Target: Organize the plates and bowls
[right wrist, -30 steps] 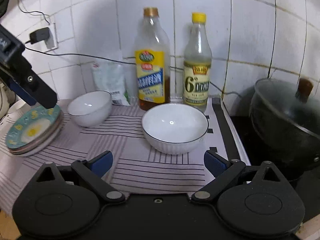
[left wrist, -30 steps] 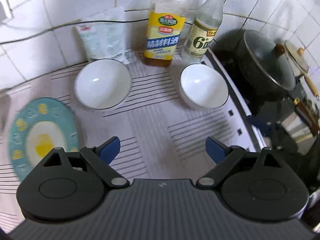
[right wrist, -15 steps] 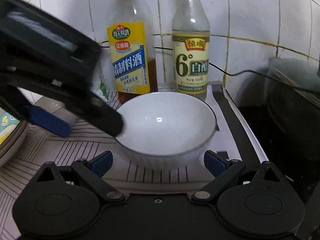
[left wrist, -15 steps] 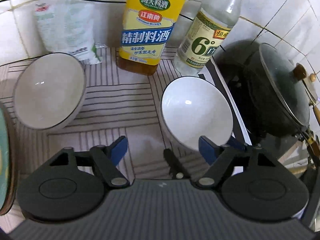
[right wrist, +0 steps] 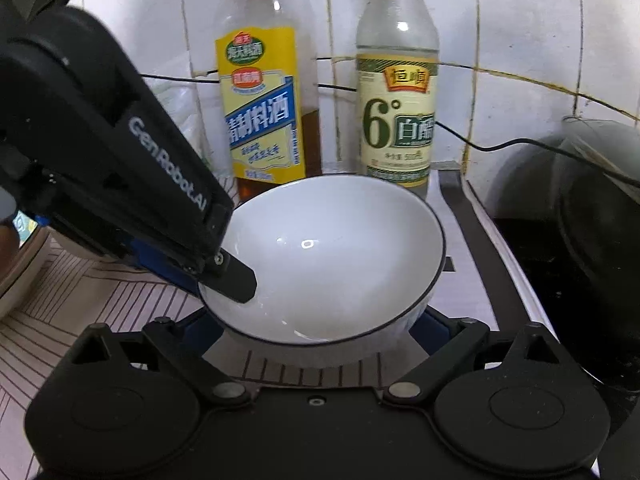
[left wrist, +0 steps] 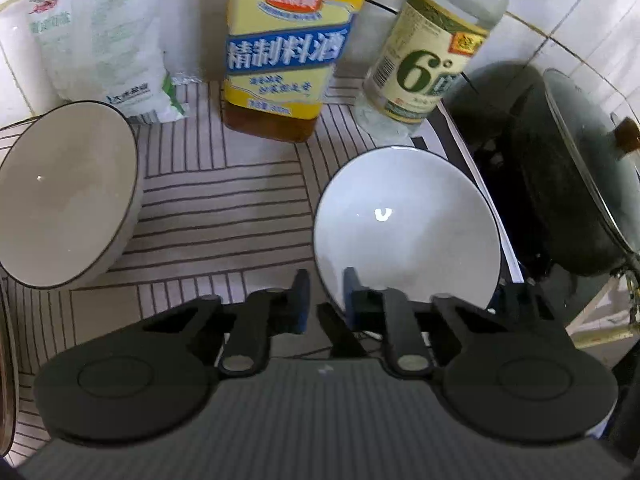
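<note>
**Thin pinch on a slick rim, with bottles close behind**

The left claw (left wrist: 325, 296) has just been closing and now pinches the near-left rim of the white bowl (left wrist: 406, 224), one finger inside, one outside. That bowl sits on the striped mat (left wrist: 224, 208) on the bench, just in front of the yellow-labelled bottle (left wrist: 286, 44) and the clear vinegar bottle (left wrist: 424, 68), with the dark lidded pot (left wrist: 580, 184) close on its far side. The right claw (right wrist: 316, 332) stands wide open, its blue pads on either side of the same bowl's base, not pressing as far as I can see.

To my eye, the worry is the grip: a glazed rim held at one edge only may swivel or slide out once the bowl is lifted, and it would drop on the bench or knock a bottle. Lifting with a swing toward the wall could tip the tall bottles. The second bowl (left wrist: 66, 196), well apart to the left, looks like the natural place to nest it; setting it in too hard could chip both. If the right claw closed now, the two might pull against each other.
</note>
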Tool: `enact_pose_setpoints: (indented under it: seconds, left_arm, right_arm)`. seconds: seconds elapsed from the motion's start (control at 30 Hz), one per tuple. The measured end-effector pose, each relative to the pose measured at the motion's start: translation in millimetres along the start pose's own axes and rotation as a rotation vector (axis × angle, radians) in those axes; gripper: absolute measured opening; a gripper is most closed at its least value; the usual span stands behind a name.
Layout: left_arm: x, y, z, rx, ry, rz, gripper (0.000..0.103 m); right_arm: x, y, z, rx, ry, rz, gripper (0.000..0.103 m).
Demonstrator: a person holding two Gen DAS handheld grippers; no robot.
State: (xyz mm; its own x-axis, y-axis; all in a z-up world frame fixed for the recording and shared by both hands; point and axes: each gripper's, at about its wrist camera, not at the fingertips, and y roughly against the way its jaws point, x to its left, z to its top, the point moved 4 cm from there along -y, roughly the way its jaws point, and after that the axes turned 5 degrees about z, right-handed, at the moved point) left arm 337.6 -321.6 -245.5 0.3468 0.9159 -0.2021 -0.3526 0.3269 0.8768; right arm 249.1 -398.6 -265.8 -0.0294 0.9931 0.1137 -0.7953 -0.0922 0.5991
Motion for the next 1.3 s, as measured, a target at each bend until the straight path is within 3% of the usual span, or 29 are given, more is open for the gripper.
enact_pose_setpoints:
  seconds: [0.37,0.53,0.83,1.3]
  left_arm:
    - [3.2,30.0,-15.8,-0.002,-0.067,0.026,0.012]
    - [16.7,54.2,-29.8,0.012,-0.047,0.008,0.013]
    - [45.5,90.5,-64.6,0.032,-0.017,0.055,0.014]
    - [79.4,88.6,-99.5,0.070,0.055,0.149,0.015]
  right_arm:
    - [19.7,25.5,-2.5,-0.014,-0.008,0.029,0.099]
    - [34.8,48.5,-3.4,-0.021,0.012,0.062,0.099]
    - [73.9,74.8,-12.2,-0.017,0.113,0.182,0.099]
    - [105.2,55.4,-32.9,0.035,0.171,0.342,0.099]
